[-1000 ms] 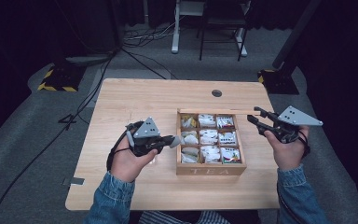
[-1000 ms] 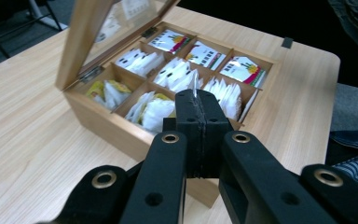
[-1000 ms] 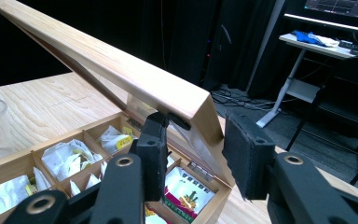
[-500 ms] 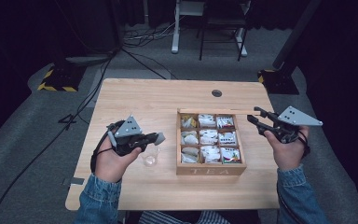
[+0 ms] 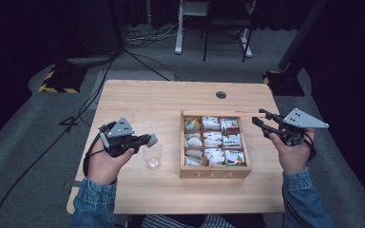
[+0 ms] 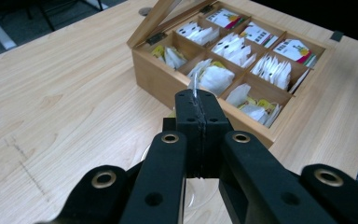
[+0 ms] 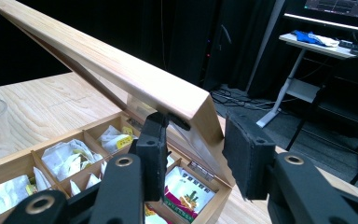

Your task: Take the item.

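A wooden tea box (image 5: 214,173) marked TEA sits right of the table's middle, its compartments packed with tea bags (image 6: 216,77). Its lid (image 5: 218,114) stands tilted up at the far side. My right gripper (image 5: 259,118) is open, and the lid's corner (image 7: 200,105) lies between its jaws, with the left fingertip (image 7: 154,135) against the lid's underside. A clear glass (image 5: 152,159) stands left of the box. My left gripper (image 5: 151,139) hovers over it, shut on a thin white strip (image 6: 195,86). What hangs below the jaws is hidden.
The light wooden table (image 5: 142,99) has a round cable hole (image 5: 221,94) behind the box. Bare wood lies left of and behind the glass. Beyond the far edge are floor cables, a white desk frame (image 5: 178,28) and a chair.
My left gripper has drawn back leftward from the box's left wall, uncovering the glass beneath it. The right gripper and the lid have stayed put.
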Available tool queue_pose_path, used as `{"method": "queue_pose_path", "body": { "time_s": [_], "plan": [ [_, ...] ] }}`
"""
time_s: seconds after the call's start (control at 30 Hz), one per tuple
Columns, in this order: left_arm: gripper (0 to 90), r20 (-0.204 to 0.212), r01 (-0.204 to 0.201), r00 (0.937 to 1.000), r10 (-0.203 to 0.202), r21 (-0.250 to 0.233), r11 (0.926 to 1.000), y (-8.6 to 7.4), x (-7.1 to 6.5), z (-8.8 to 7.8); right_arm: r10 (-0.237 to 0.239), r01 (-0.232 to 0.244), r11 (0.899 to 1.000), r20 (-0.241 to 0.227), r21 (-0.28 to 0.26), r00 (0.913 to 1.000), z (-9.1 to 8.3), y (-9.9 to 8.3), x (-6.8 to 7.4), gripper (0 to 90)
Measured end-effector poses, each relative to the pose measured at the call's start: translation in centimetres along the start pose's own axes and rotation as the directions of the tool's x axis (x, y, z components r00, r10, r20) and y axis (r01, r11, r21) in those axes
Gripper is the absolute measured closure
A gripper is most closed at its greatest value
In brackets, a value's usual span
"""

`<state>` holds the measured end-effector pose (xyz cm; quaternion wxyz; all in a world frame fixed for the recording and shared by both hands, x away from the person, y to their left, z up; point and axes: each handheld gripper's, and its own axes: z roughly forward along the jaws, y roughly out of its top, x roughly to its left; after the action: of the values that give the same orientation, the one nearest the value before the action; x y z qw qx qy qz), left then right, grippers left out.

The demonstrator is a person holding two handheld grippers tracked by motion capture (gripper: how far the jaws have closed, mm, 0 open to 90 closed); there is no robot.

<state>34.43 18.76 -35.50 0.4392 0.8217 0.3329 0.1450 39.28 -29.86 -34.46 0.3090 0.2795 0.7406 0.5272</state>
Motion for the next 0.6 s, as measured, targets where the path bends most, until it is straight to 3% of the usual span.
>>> {"method": "queue_pose_path", "body": {
  "time_s": [0.33, 0.6],
  "plan": [
    [89.5, 0.018, 0.012, 0.9998, -0.013, 0.083, 0.9965, -0.6, 0.4, 1.2, -0.001, 0.001, 1.000, -0.001, 0.001, 1.0000, 0.0, 0.0, 0.0, 60.4],
    [89.4, 0.027, 0.024, 0.9992, -0.028, 0.118, 0.9927, -1.1, 0.7, 2.0, 0.000, 0.000, 1.000, -0.001, 0.001, 1.0000, 0.0, 0.0, 0.0, 60.4]
  ]
}}
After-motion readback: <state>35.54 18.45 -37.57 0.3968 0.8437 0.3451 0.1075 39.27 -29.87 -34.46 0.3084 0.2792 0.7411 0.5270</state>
